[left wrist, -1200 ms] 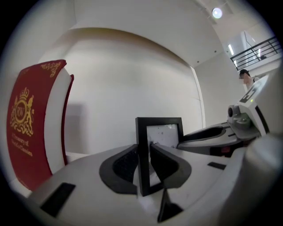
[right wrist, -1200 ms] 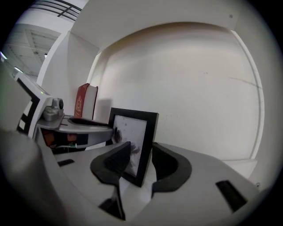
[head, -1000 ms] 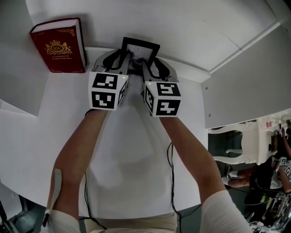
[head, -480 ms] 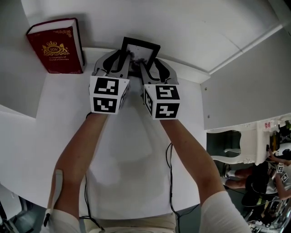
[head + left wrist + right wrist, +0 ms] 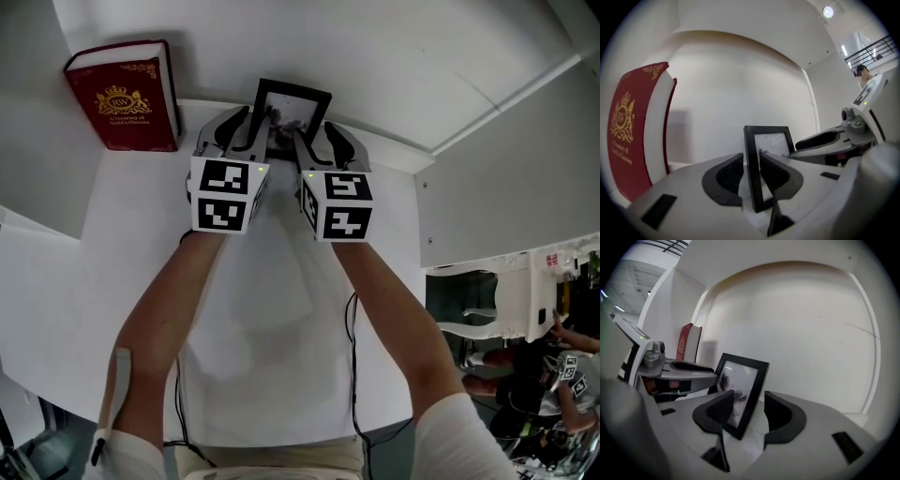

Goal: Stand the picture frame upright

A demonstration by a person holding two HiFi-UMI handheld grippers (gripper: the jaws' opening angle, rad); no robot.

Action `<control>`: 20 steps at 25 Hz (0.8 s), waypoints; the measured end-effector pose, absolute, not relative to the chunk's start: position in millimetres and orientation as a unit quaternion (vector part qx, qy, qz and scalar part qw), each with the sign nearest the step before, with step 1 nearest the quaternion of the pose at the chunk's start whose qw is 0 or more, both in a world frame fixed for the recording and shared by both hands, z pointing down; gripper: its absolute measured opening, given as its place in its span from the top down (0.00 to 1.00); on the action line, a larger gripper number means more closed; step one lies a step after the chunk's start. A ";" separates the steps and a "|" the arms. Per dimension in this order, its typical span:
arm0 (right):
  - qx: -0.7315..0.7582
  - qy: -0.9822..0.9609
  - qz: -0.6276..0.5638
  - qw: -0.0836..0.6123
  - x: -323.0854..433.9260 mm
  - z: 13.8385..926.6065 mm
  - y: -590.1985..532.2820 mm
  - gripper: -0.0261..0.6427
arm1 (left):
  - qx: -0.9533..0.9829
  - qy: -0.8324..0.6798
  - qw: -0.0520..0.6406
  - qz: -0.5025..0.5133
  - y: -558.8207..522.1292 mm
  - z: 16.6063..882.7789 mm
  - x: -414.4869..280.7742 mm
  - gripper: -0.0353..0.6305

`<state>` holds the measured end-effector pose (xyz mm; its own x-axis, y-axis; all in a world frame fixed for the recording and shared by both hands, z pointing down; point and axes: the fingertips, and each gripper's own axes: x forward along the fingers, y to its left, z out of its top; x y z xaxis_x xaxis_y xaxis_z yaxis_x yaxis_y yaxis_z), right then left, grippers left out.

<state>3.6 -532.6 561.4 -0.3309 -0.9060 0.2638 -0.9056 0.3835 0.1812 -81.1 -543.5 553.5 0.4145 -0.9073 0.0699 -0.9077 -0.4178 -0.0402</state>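
One picture frame (image 5: 292, 105) stands upright, left tongs (image 5: 751, 174) pinching its edge, right tongs (image 5: 749, 411) opening around it (pads clear).

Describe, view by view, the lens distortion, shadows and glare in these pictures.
Head view: the table edges bow from the wide lens. Left gripper view: dark round vignette, a ceiling lamp flares, the red book throws a faint shadow on the wall. Right gripper view: same vignette, wall lines curved.

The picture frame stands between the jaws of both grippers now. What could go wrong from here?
1. The right hand-held gripper is opening around the picture frame; a jaw may brush it while leaving and tip it.
2. The left hand-held gripper clamps its other edge; pulling back before releasing could drag the frame over.
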 end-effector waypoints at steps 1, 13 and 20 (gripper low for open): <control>0.559 -0.814 0.001 0.161 6.3 560.3 -531.8 0.64 | 0.841 -0.539 0.001 0.041 -542.7 552.2 -81.7 0.80; 0.574 -0.801 0.022 0.168 17.0 564.2 -513.7 0.65 | 0.841 -0.538 0.007 0.061 -535.2 549.4 -82.4 0.80; 0.554 -0.810 0.019 0.189 15.2 548.2 -482.3 0.94 | 0.842 -0.534 0.020 0.071 -507.1 534.1 -96.7 0.86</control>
<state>15.2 -482.3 548.2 -0.3137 -0.8914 0.3271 -0.9057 0.3844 0.1788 -96.7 -507.1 534.1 0.4189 -0.8970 0.1411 -0.9026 -0.4283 -0.0432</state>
